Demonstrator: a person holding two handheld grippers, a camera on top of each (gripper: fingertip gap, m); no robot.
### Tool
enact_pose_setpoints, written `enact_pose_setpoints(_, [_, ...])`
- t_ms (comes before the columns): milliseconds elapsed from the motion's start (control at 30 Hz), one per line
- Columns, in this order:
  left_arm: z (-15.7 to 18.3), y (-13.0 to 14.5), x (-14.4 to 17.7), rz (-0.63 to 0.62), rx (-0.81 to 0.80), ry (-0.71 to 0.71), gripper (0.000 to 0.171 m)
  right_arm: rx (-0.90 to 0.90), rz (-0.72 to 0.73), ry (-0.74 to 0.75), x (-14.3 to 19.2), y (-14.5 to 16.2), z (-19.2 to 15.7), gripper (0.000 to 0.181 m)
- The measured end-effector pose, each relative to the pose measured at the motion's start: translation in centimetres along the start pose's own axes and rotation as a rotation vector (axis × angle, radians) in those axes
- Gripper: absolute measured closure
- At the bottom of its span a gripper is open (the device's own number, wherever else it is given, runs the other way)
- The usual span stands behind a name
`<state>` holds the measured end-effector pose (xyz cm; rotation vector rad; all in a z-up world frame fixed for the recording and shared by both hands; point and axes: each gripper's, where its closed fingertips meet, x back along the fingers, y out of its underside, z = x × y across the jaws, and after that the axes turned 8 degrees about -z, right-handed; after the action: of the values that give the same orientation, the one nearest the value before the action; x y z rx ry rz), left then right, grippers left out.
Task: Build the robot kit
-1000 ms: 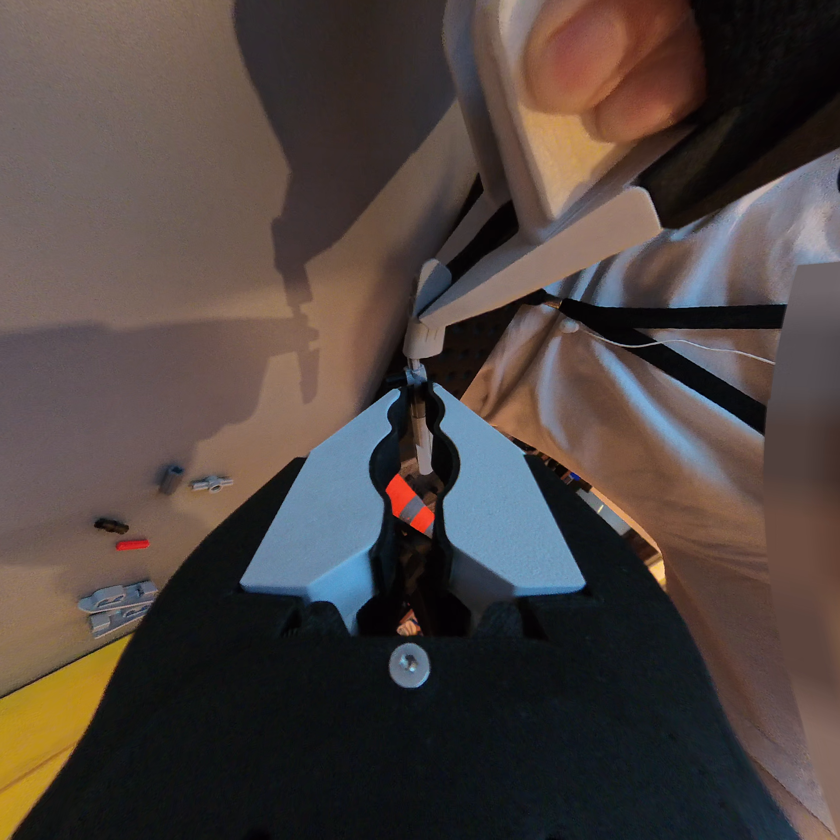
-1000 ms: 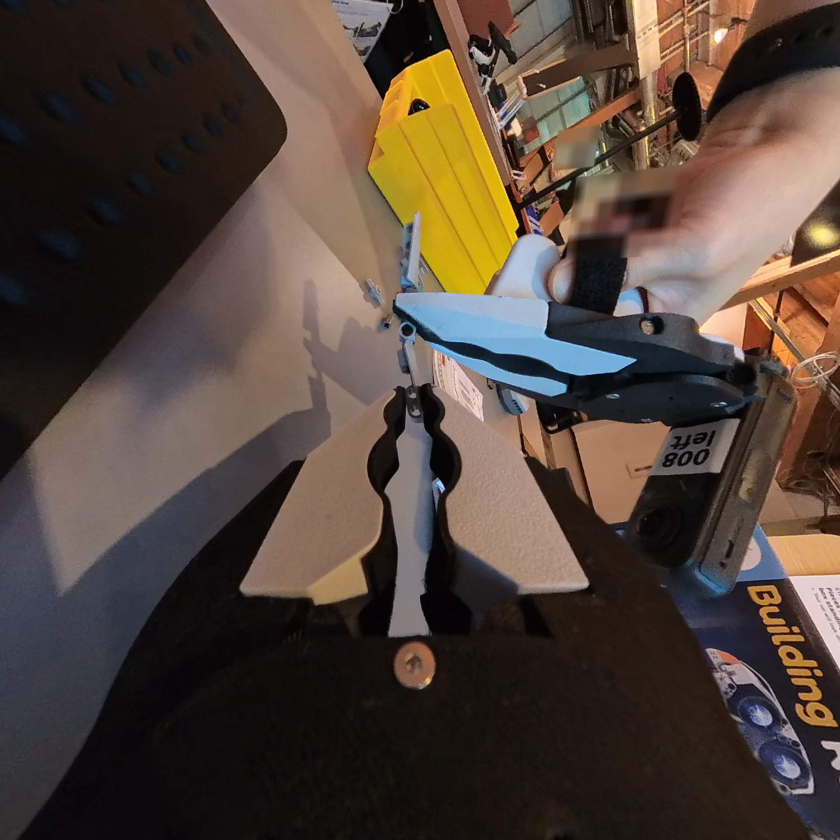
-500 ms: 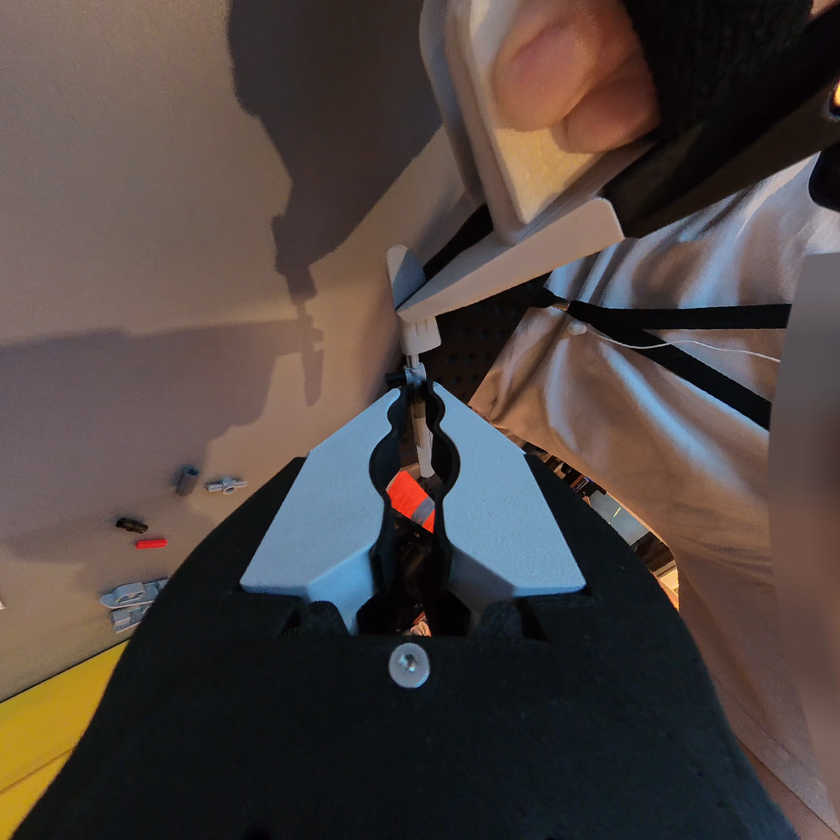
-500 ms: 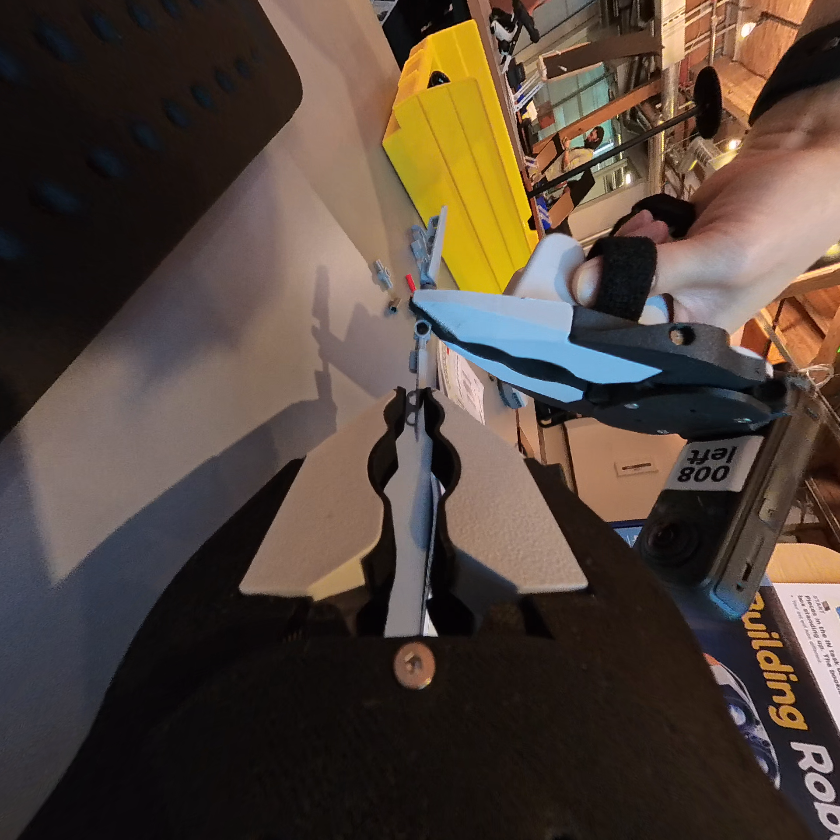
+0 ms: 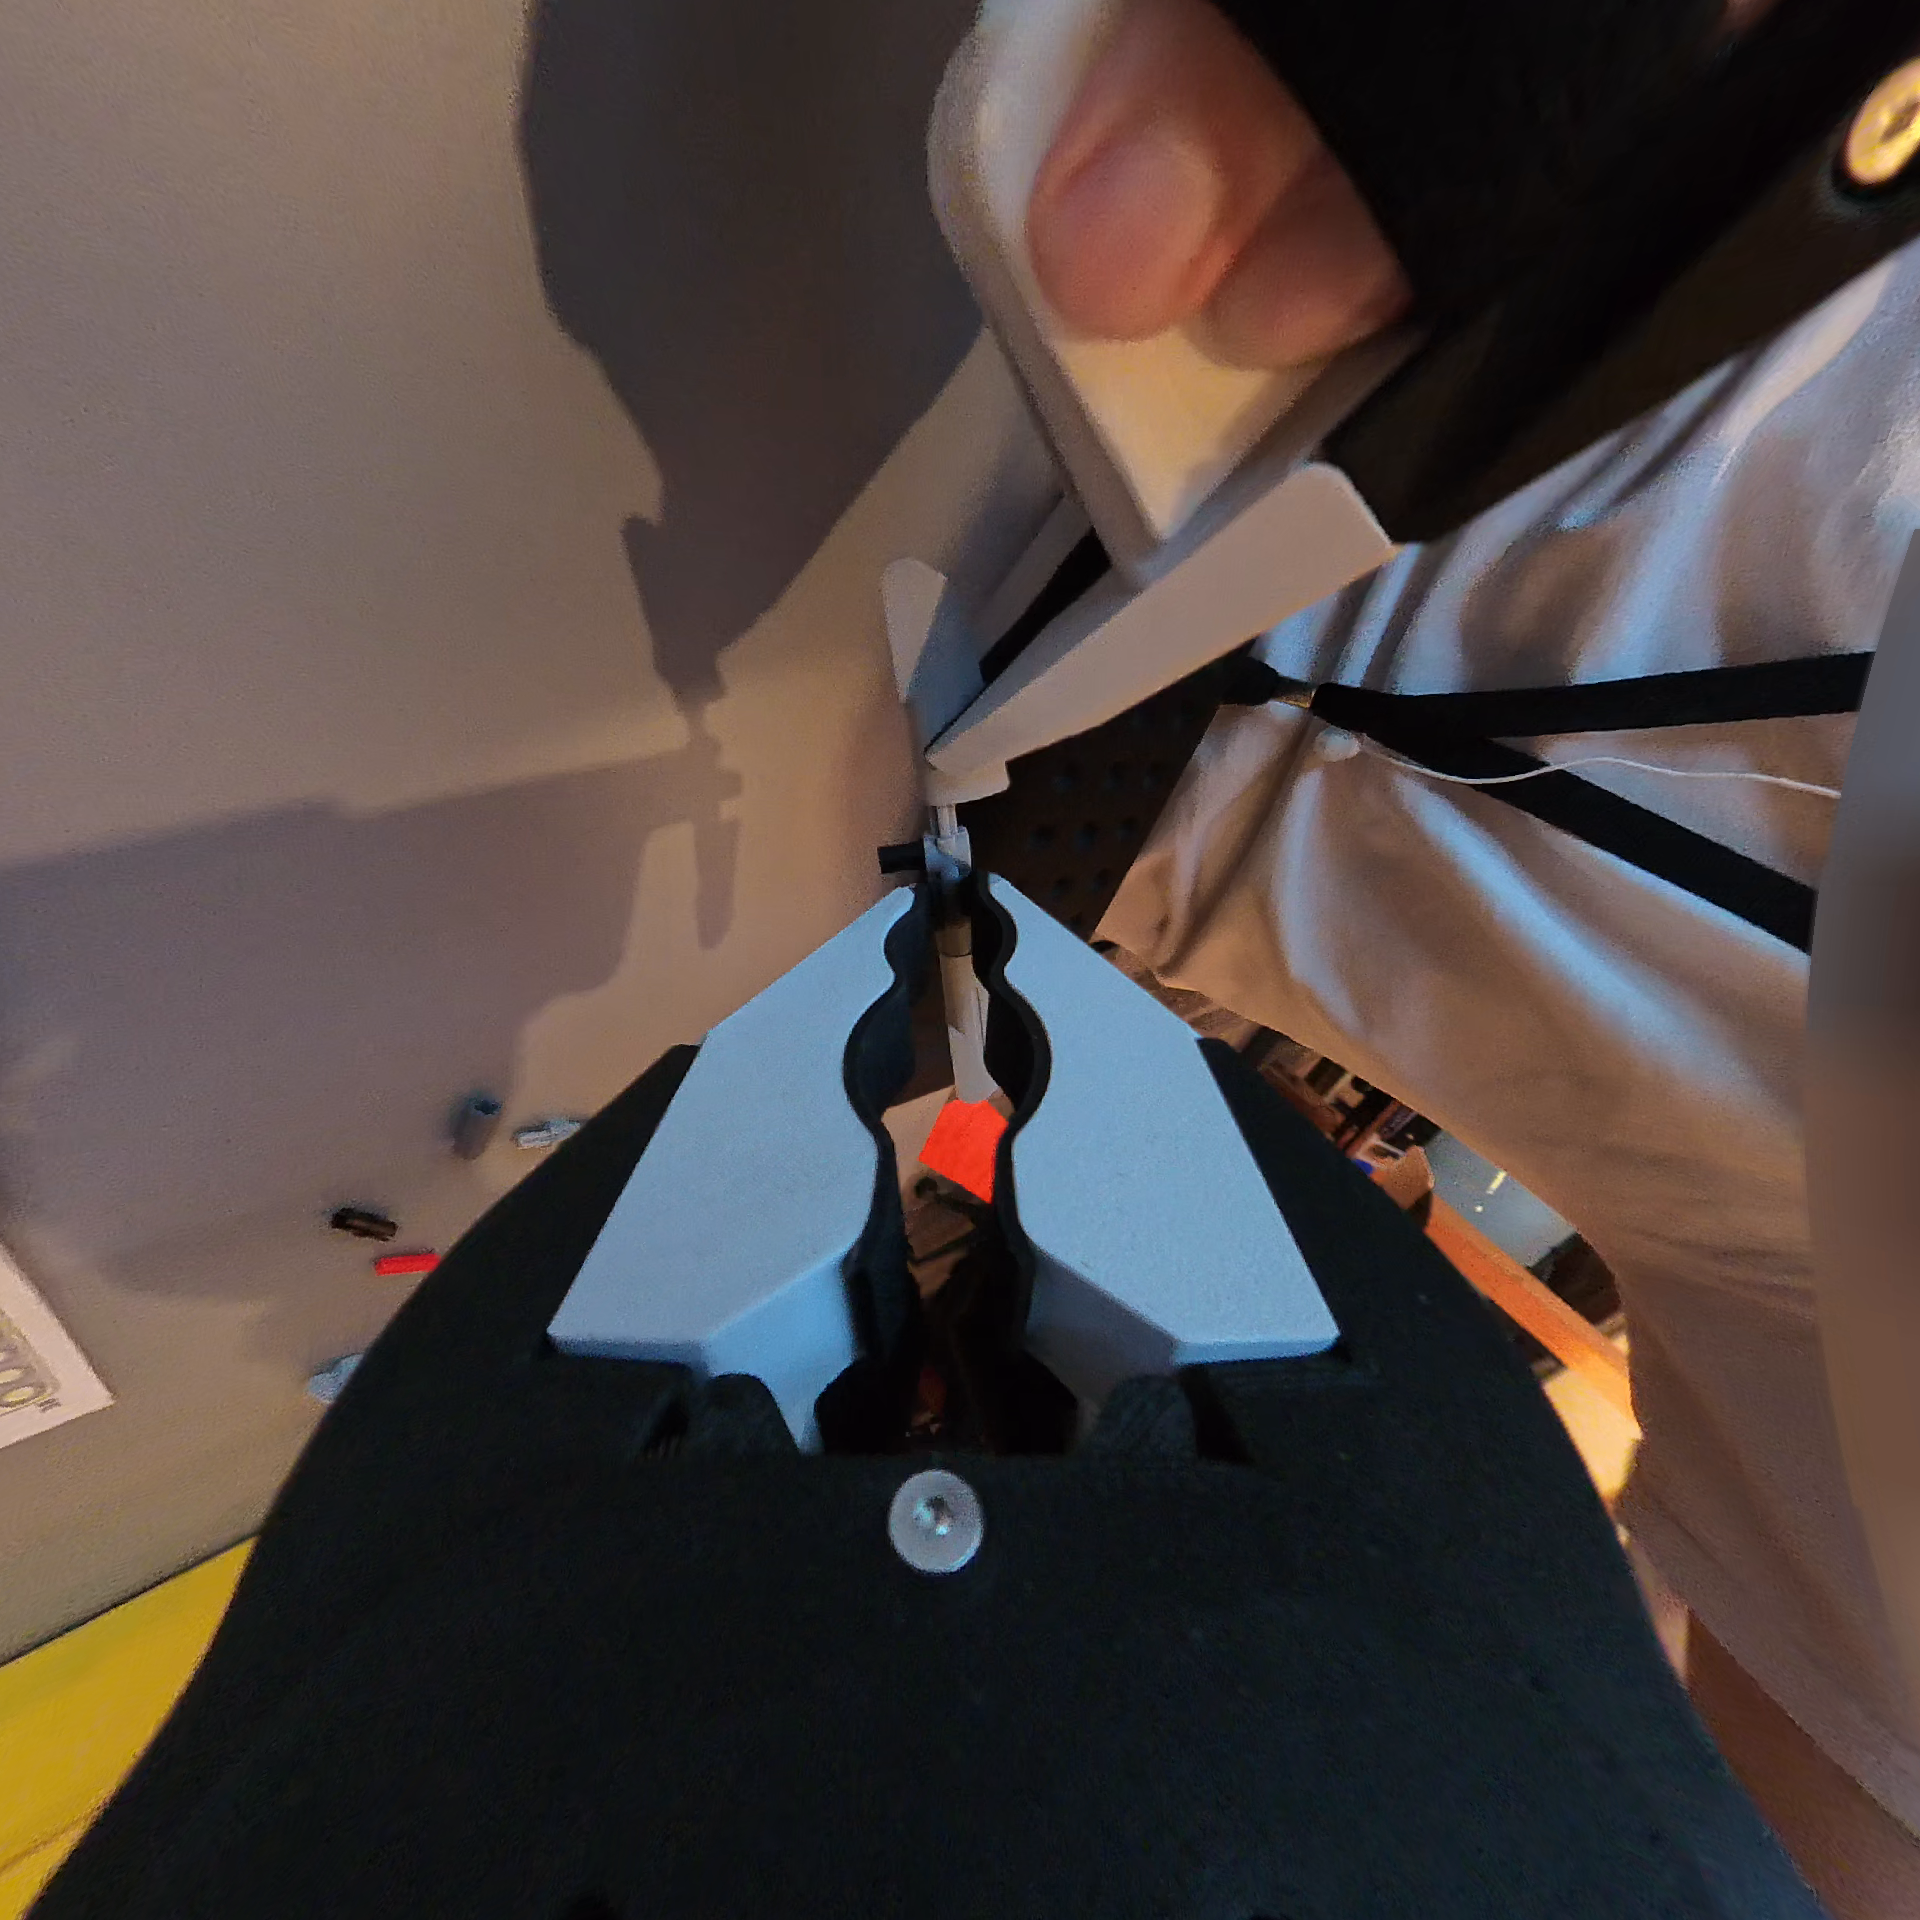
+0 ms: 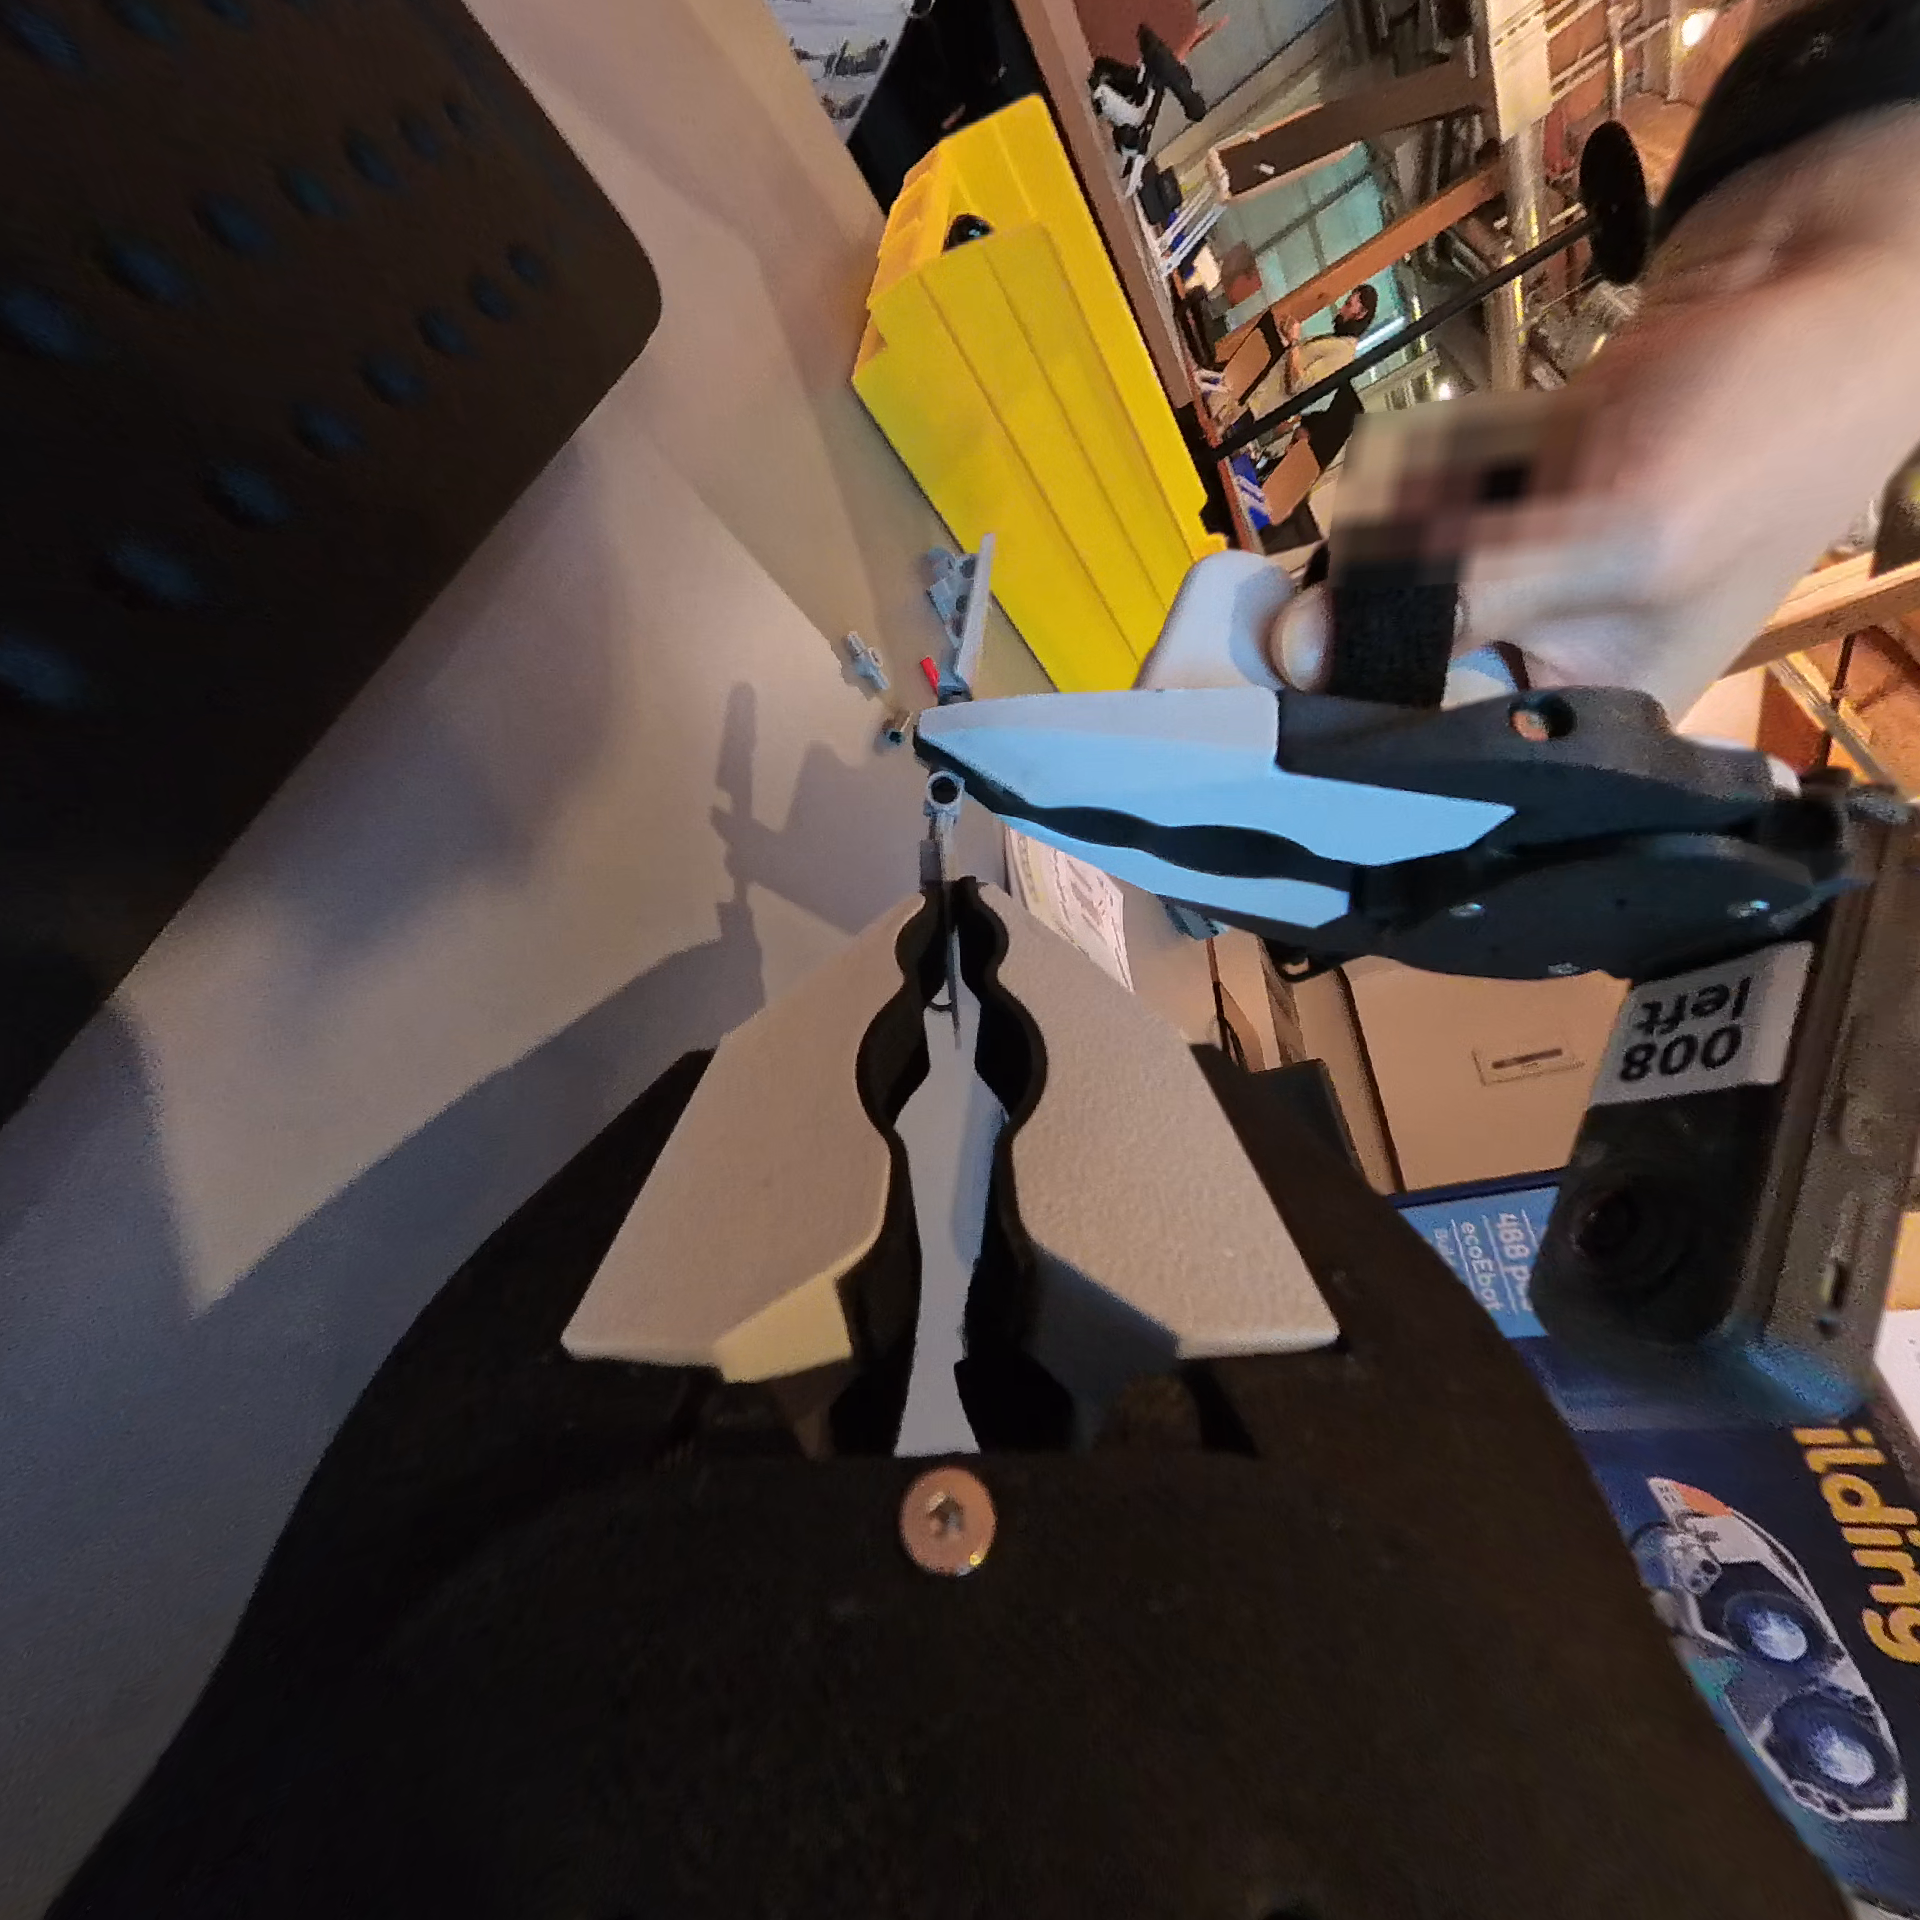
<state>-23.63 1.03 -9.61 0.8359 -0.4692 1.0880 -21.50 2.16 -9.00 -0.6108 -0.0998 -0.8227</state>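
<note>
Fingers point(image 5: 951, 914) of both grippers clenched on small grey rod assembly point(image 6: 940, 831) over beige tabletop point(image 5: 260, 520); yellow bin point(image 6: 1029, 416) behind.

In the left wrist view, the right gripper point(image 5: 951, 774) is closing in from the upper right, its hand point(image 5: 1174, 229) filling more of the top of the frame. The loose small parts point(image 5: 473, 1127) at lower left are sliding rightward and downward, and a white sheet point(image 5: 42, 1371) is entering at the left edge. In the right wrist view, the left gripper point(image 6: 925, 743) is shifting lower in the frame, and the grey rod assembly point(image 6: 940, 821) between the two tips is appearing shorter.
</note>
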Motion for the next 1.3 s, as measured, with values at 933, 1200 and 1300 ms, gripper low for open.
enact_pose_setpoints(933, [0.3,0.2,1.0,0.0,-0.036,-0.053,0.168,0.029,0.011,0.097,0.3,-0.5,1.1,0.181])
enact_pose_setpoints(1200, [0.0,0.3,1.8,0.023,-0.016,-0.073,0.168,-0.054,-0.024,0.127,0.1,-0.3,1.7,0.181])
enact_pose_setpoints(1300, [-0.2,0.4,2.0,0.041,-0.005,-0.076,0.168,-0.08,-0.036,0.137,0.0,-0.2,2.0,0.181])
